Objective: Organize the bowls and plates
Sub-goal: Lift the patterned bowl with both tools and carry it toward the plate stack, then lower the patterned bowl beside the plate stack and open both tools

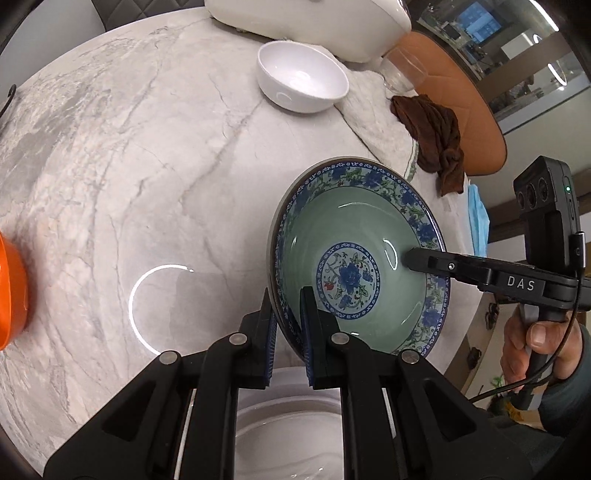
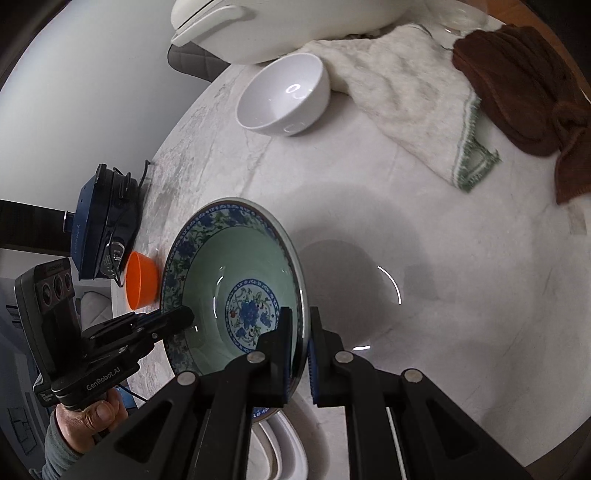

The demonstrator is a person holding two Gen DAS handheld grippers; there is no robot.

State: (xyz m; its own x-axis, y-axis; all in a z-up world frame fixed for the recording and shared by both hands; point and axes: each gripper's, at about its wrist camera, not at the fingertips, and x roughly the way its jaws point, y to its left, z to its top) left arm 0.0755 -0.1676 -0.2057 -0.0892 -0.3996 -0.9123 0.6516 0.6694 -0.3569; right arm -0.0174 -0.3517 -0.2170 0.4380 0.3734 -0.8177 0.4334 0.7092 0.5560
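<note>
A green bowl [image 1: 351,221] with a blue floral rim and centre hangs tilted above the marble table [image 1: 147,166], casting a shadow on it. My left gripper [image 1: 287,306] is shut on its near rim, one finger inside and one outside. My right gripper [image 1: 408,258] comes in from the right and clamps the opposite rim. In the right wrist view the same bowl [image 2: 229,258] sits in my right gripper [image 2: 300,321], shut on its edge, with the left gripper [image 2: 186,315] pinching the far side. A white bowl [image 1: 303,77] [image 2: 284,99] stands further back.
White plates [image 2: 280,443] lie under the grippers at the near edge. An orange bowl [image 2: 140,280] sits at the left, beside a blue device [image 2: 99,229]. A white towel [image 2: 406,92], a brown cloth [image 2: 528,92], a glass [image 1: 402,70] and a white appliance [image 2: 258,26] fill the back.
</note>
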